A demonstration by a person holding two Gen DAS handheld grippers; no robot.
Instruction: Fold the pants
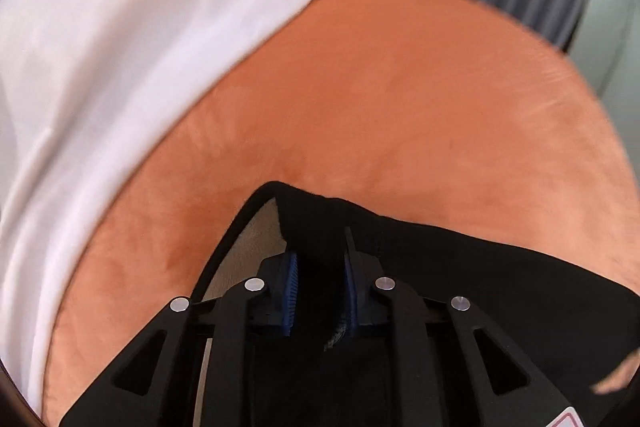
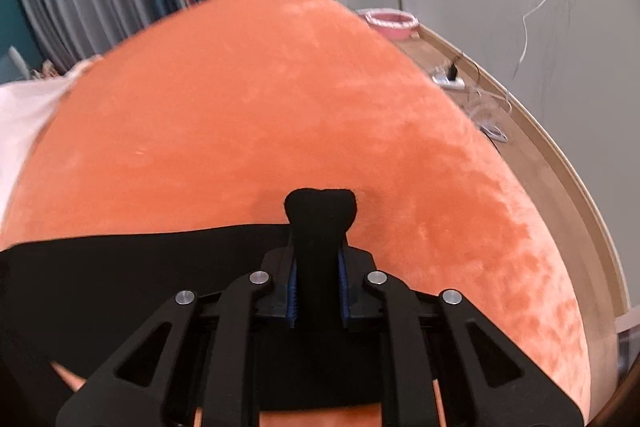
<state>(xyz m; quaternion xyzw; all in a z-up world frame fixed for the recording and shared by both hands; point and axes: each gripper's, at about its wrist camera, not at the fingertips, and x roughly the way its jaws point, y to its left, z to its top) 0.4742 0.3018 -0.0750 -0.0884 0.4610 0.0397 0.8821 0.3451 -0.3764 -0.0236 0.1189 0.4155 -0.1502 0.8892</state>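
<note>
Your left gripper (image 1: 320, 267) pinches the pants (image 1: 460, 267), whose edge runs off rightward over the orange bed (image 1: 380, 107). Your right gripper (image 2: 318, 287) clamps the other corner, cloth stretching leftward: carry both forward together.

both tools share one build. the left gripper (image 1: 320, 283) is matte black plastic, with four angled linkage arms fanning out from its base, each arm capped by a round silver pivot pin. the outer arms have long triangular cut-outs. its fingers (image 1: 291, 279) carry ribbed blue pads on their inner faces. a red-and-white label corner shows at the lower right edge. the right gripper (image 2: 318, 291) looks the same: black arms, four silver pins, and blue ribbed fingers (image 2: 292, 297).
</note>
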